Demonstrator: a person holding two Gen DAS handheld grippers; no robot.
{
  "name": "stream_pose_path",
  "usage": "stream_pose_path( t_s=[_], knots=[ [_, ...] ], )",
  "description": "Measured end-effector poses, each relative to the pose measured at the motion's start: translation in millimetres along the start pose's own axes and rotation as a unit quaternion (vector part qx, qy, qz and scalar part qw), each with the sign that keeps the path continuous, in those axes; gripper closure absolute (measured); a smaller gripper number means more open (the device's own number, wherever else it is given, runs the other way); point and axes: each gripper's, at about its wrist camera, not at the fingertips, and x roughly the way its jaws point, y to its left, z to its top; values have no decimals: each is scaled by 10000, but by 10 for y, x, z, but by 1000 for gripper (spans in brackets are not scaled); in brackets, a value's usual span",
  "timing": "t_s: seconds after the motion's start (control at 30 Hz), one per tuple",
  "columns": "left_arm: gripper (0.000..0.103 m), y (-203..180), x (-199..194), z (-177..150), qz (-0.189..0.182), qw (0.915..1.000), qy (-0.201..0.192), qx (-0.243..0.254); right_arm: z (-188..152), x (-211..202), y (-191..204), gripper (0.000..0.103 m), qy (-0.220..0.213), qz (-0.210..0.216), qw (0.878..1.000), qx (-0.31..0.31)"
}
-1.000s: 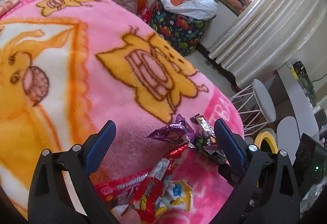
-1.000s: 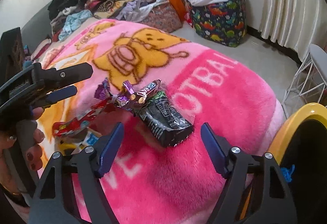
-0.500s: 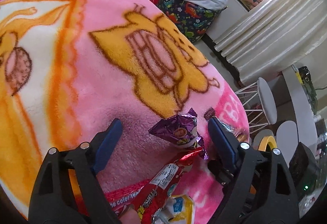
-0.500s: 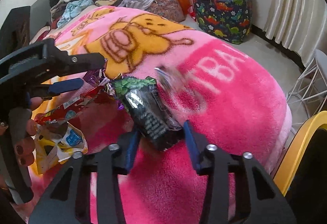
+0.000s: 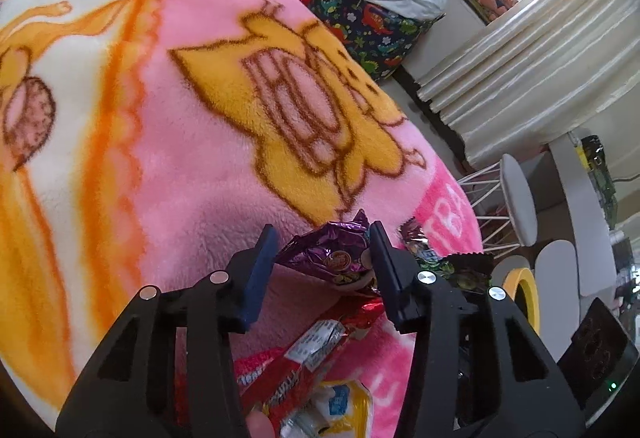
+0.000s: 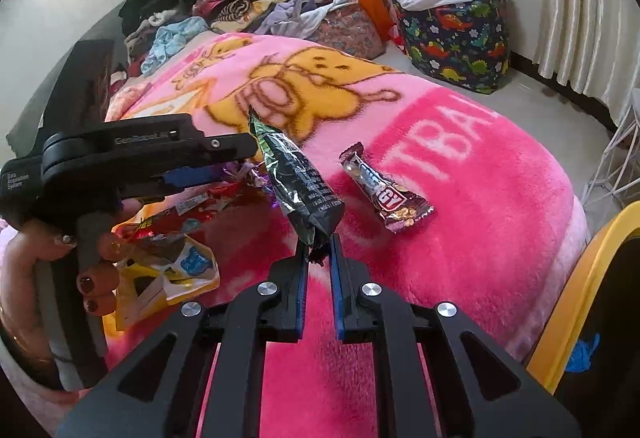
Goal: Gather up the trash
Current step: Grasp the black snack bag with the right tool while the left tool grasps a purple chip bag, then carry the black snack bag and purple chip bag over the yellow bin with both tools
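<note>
Wrappers partly behind left hand-held gripper

the right tool, open a second ago, has closed on the bottom edge of the black wrapper and tipped it up off the pink blanket. the brown energy bar now lies apart from the pile. the left tool has just been closing around the purple wrapper, which sits between its pads.
</note>
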Motion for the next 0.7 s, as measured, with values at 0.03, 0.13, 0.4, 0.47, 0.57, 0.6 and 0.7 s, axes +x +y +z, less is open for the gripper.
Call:
stream_pose_path(
  t_s=[0.03, 0.13, 0.4, 0.47, 0.57, 0.6, 0.7],
  knots=[
    [64, 11, -45, -24, -42, 10000, -69, -24, -4, -9, -2, 93, -10, 28, 10000, 9],
    [65, 14, -148, -70, -85, 9996, -244, -60, -22, -71, -9, 93, -90, 99, 9999, 48],
    [65, -114, -552, -117, -157, 9960, -871, 95, -116, -299, -23, 93, -367, 156, 9992, 67],
    [65, -147, -657, -115, -173, 9946, -1009, 150, -129, -346, -24, 93, -420, 173, 9989, 73],
    [65, -209, -791, -112, -196, 9928, -1153, 252, -169, -413, -18, 93, -476, 166, 9987, 58],
    [65, -229, -822, -112, -167, 9923, -1190, 309, -183, -434, -15, 93, -491, 175, 9986, 64],
    [65, -269, -948, -124, -161, 9907, -1293, 395, -196, -480, -11, 93, -515, 184, 9985, 58]
  ],
)
